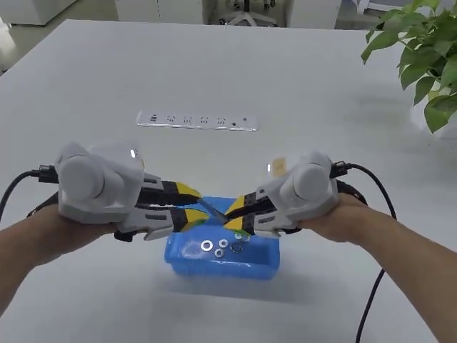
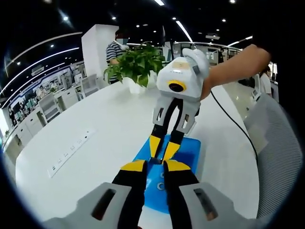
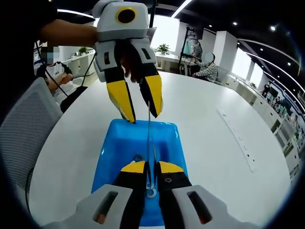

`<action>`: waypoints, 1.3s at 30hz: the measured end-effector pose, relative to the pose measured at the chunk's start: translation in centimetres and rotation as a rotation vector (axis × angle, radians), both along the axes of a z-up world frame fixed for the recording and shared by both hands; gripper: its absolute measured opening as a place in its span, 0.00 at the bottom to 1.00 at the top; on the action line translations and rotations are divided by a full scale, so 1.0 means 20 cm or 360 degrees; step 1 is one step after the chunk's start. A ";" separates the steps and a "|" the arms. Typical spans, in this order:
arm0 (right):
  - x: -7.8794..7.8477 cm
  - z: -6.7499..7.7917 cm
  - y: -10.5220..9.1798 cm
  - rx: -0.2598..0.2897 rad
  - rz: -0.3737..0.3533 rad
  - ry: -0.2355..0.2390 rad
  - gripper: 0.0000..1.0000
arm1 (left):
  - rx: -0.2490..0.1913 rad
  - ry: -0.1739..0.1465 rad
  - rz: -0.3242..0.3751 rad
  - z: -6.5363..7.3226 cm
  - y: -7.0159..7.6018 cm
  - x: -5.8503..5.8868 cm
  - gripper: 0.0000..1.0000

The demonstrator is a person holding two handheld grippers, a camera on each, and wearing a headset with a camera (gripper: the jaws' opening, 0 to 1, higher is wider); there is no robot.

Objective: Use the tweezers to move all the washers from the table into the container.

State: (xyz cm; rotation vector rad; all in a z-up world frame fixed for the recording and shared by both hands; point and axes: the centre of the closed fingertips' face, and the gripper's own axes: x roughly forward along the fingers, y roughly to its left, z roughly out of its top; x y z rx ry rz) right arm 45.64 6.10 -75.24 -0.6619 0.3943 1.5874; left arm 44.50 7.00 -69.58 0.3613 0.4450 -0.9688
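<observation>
A: Which colours do we record first?
B: We record white housings and black jaws with yellow tips on the left gripper (image 1: 191, 207) and the right gripper (image 1: 234, 214).
A: And the rest?
B: We note a blue container (image 1: 214, 268), silver washers (image 1: 207, 246), silver tweezers (image 3: 148, 138), a white table (image 1: 214, 71) and a green plant (image 1: 421, 43).

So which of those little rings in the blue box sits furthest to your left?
The washer lying apart at the left of the blue box; the other washers bunch together to its right. It looks biggest.

Bright, even ceiling lights (image 2: 183, 29) wash the white worktop (image 1: 214, 71), shadows are soft, and both gripper views bend at their edges.
</observation>
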 end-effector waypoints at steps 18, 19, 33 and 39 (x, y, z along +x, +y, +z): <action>-0.01 -0.01 -0.01 0.0004 0.0042 -0.0014 0.09 | 0.0035 -0.0010 -0.0148 0.01 -0.07 -0.01 0.06; -0.01 -0.01 -0.01 0.0005 0.0041 -0.0015 0.09 | 0.0035 -0.0010 -0.0152 0.01 -0.08 -0.01 0.06; -0.02 -0.03 -0.02 -0.0015 0.0038 -0.0019 0.10 | 0.0081 -0.0026 -0.0208 0.01 -0.13 -0.01 0.05; -0.03 -0.04 -0.03 -0.0028 0.0044 -0.0025 0.11 | 0.0093 -0.0026 -0.0220 0.00 -0.13 -0.01 0.05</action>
